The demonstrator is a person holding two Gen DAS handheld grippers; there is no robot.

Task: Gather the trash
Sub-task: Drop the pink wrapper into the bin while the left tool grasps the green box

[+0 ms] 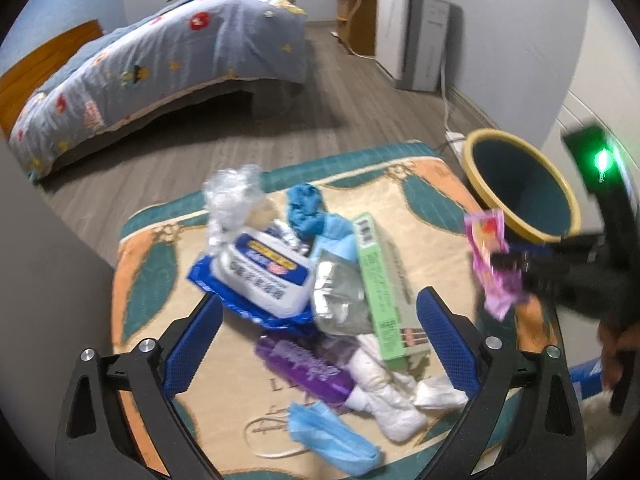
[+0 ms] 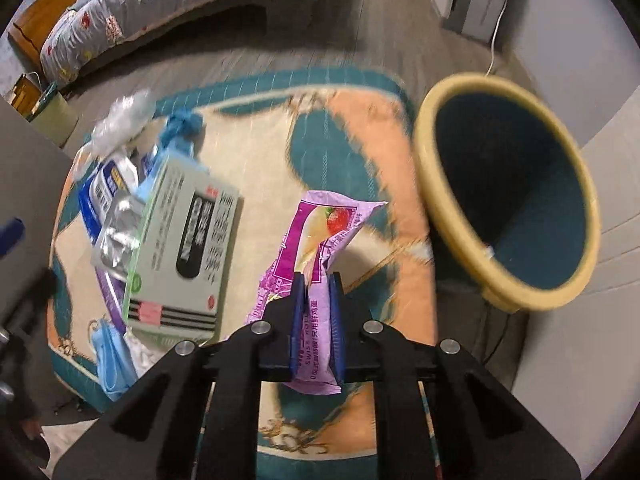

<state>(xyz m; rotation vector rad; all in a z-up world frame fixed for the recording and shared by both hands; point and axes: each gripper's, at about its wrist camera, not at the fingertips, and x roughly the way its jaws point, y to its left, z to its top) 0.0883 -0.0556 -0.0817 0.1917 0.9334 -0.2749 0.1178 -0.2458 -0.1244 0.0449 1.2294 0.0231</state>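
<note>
Trash lies heaped on the rug (image 1: 420,184); the bin (image 2: 448,216) stands just beside it, and the pink wrapper (image 2: 320,232), clamped between the right gripper's (image 2: 317,320) closed fingers, should be carried over the rim before release; the left gripper (image 1: 320,344) is held wide open, empty, above the green box (image 1: 384,280).

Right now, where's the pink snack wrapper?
The pink snack wrapper is clamped in the right gripper, held above the rug between the green box and the yellow-rimmed bin.
</note>
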